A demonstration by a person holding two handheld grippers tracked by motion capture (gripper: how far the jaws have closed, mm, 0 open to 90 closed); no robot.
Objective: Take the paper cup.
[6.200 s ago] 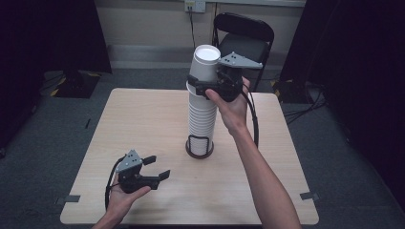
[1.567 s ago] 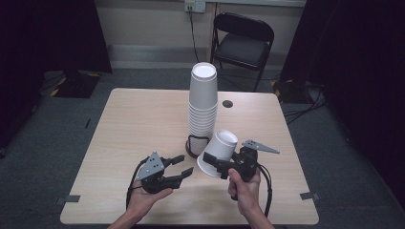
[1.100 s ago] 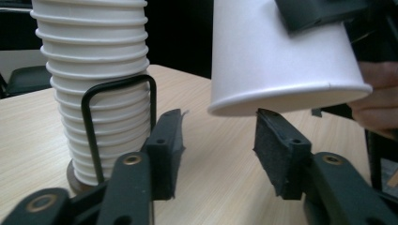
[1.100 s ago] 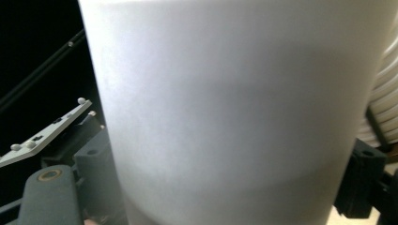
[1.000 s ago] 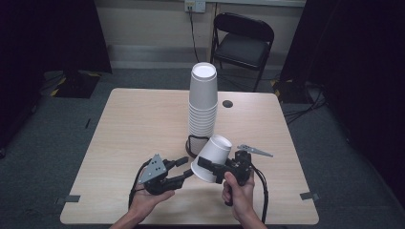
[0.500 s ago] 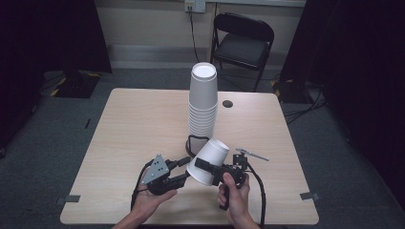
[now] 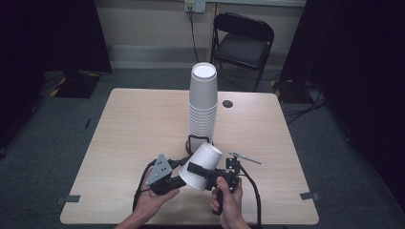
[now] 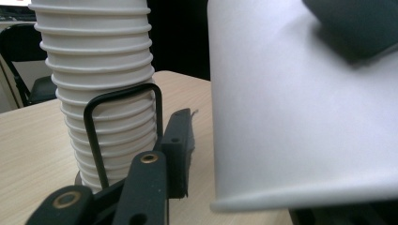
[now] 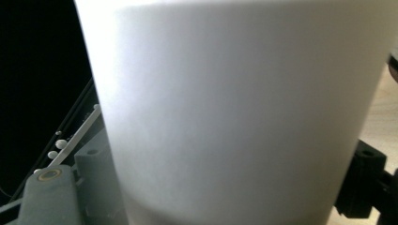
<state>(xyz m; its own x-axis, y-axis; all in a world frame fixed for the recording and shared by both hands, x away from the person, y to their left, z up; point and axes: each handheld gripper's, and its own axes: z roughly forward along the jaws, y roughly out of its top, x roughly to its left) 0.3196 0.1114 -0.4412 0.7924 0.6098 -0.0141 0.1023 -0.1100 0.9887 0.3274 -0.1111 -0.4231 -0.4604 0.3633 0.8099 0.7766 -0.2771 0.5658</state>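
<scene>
My right gripper (image 7: 200, 171) is shut on a single white paper cup (image 7: 203, 164), which lies tilted with its mouth toward the left, low over the table's front. My left gripper (image 7: 183, 171) sits at the cup's mouth with its jaws around the rim. They have just been closing, with the cup between them. In the left gripper view one finger (image 8: 178, 150) still stands a little apart from the cup's wall (image 8: 300, 117). The cup (image 9: 234, 108) is right up against the right gripper view's camera. A tall stack of cups (image 7: 203, 105) stands upside down mid-table.
The stack (image 8: 103, 70) stands in a black wire holder (image 8: 122, 93) just behind the grippers. A small dark round spot (image 7: 228, 103) marks the wooden table (image 7: 119, 124) right of the stack. A black folding chair (image 7: 243, 43) stands beyond the far edge.
The right gripper has carried the cup down from the stack and leftward to the left gripper, tipping it over further. The left gripper's jaws have narrowed around the cup's mouth.
</scene>
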